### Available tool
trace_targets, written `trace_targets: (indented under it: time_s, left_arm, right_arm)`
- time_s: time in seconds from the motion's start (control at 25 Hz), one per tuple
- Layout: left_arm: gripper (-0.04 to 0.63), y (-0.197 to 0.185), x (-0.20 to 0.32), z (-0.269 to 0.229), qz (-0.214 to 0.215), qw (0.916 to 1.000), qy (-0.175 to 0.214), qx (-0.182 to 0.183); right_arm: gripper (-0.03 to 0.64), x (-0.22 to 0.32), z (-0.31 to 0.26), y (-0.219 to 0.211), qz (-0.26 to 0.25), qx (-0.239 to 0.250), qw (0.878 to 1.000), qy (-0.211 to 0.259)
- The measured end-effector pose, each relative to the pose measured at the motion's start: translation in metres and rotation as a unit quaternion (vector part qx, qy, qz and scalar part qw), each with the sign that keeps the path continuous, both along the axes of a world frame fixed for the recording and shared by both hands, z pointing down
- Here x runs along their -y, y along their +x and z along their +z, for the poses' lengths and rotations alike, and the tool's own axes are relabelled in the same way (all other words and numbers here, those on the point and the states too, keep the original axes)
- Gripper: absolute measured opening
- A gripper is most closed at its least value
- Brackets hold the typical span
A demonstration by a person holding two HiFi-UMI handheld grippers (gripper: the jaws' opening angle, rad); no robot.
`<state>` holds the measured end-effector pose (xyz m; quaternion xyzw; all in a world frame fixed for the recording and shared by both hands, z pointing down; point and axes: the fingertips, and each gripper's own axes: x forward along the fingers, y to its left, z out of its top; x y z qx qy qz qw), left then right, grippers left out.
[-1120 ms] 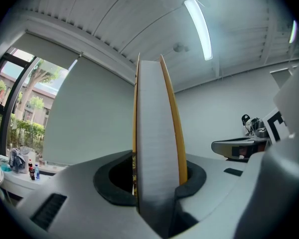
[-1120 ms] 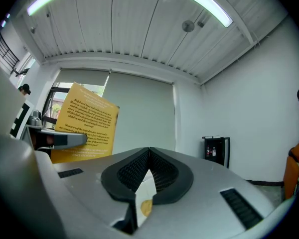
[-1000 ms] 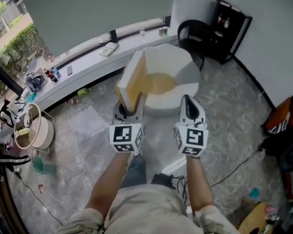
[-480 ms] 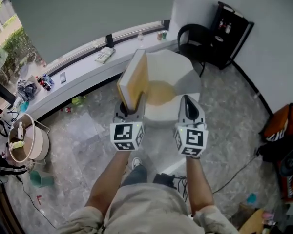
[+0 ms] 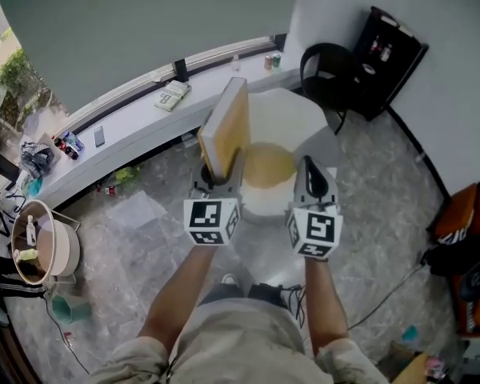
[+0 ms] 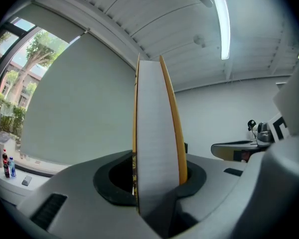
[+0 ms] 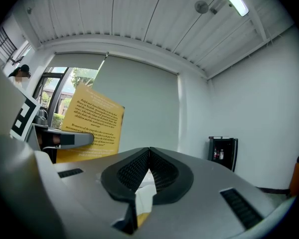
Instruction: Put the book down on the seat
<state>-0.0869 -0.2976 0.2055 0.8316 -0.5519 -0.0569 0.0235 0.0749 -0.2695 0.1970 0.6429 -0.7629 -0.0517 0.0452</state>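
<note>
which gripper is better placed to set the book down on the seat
Left. The left gripper clamps the upright yellow book, white seat just ahead; the right gripper is shut, empty.

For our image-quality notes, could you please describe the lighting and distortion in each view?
Head view: soft daylight, fisheye bends the window ledge. Left gripper view: ceiling light glares, book looms bulged. Right gripper view: dark corners, book's print legible.

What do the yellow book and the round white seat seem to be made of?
Yellow rectangular book: paper with a smooth card cover, judging by the white page block and printed yellow face. Round white seat: smooth and even, possibly moulded plastic or coated upholstery; too far off to settle.
</note>
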Motion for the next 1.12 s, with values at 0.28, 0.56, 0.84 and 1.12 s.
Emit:
trace_targets:
  time_s: [0.28, 0.56, 0.84, 1.12]
  left_arm:
    - [0.150, 0.000, 0.061, 0.017, -0.001, 0.9998, -0.017, -0.006]
    - [0.150, 0.022, 0.135, 0.042, -0.011, 0.9990, -0.043, -0.006]
    - [0.150, 0.049, 0.211, 0.072, -0.021, 0.9967, -0.078, -0.014]
    - [0.150, 0.072, 0.263, 0.146, -0.029, 0.9895, -0.139, -0.028]
  right_arm:
    - [0.005, 0.058, 0.017, 0.003, 0.003, 0.002, 1.000, -0.013]
    - [0.005, 0.139, 0.032, 0.024, -0.014, 0.022, 1.000, -0.017]
    - [0.005, 0.213, 0.058, 0.047, -0.029, 0.014, 0.999, -0.034]
    - [0.005, 0.267, 0.120, 0.070, -0.041, 0.014, 0.996, -0.075]
